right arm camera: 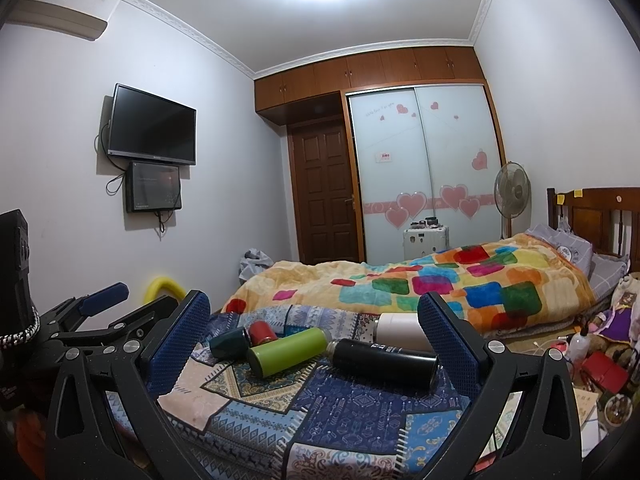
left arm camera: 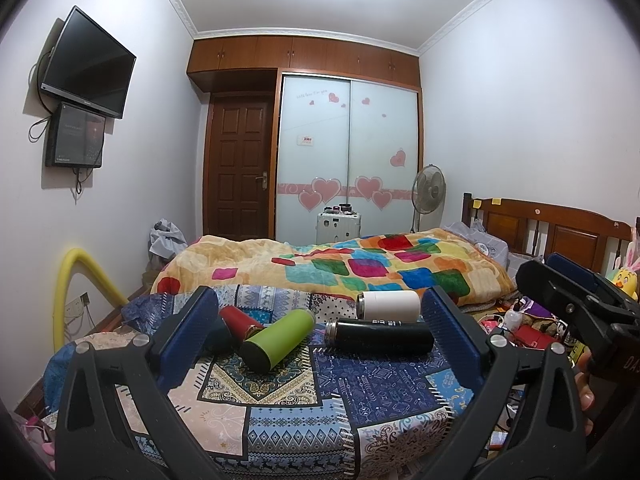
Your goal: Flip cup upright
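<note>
Several cups lie on their sides on a patchwork cloth: a green one, a black one, a white one, a red one and a dark teal one. They also show in the right wrist view: green, black, white, red. My left gripper is open and empty, a little short of the cups. My right gripper is open and empty too, to the right of the left one.
A bed with a colourful blanket lies behind the cloth. Clutter covers the floor at right. A yellow foam tube stands at left. A door, wardrobe and fan are at the back.
</note>
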Tool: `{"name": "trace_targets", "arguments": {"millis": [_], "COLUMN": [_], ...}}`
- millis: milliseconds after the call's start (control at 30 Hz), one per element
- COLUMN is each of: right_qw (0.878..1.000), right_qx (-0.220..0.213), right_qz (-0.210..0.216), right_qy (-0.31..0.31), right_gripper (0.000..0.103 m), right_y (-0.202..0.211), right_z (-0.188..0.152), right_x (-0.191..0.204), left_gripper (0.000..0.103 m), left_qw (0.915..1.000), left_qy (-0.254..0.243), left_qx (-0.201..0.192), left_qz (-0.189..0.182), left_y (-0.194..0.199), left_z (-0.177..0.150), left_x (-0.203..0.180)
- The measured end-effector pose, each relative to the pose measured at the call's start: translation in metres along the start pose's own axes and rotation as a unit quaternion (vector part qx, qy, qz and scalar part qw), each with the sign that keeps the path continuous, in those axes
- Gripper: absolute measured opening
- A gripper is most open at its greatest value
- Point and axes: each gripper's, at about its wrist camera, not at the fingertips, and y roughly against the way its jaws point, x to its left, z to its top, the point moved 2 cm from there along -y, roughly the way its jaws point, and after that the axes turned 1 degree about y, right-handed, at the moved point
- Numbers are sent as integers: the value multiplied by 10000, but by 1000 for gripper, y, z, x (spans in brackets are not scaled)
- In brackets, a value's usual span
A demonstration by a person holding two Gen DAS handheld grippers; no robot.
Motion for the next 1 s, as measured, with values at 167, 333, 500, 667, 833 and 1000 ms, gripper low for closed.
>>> {"name": "trace_targets", "arguments": {"millis": [167, 333, 500, 667, 833, 1000], "right_qw": [10000, 10000, 9999, 9995, 9981, 9952], "right_qx": [6, 45, 139, 308, 597, 957], "right_qz": [-3, 3, -7, -45, -168, -184], "right_qy": [1, -6, -1, -15, 25, 44], "right_gripper": [103, 103, 103, 103, 103, 103], "right_y": [0, -3, -10, -25, -50, -82], "right_z": [0, -5, -12, -17, -29, -43], "right_x": [0, 2, 0, -9, -21, -31], "left_gripper": [103, 103, 103, 103, 103, 97], "left_qw": [10000, 10000, 9999, 9984, 9925, 9822], "left_qy": [-4, 2, -4, -26, -81, -359], "left_qx": [20, 55, 148, 545, 1186, 1820], "left_qz": [9, 26, 24, -147, -287, -281], "left_y": [-1, -3, -12, -46, -98, -160], "left_z": [-2, -4, -5, -10, -18, -34], "left_x": [-1, 0, 5, 15, 29, 44]}}
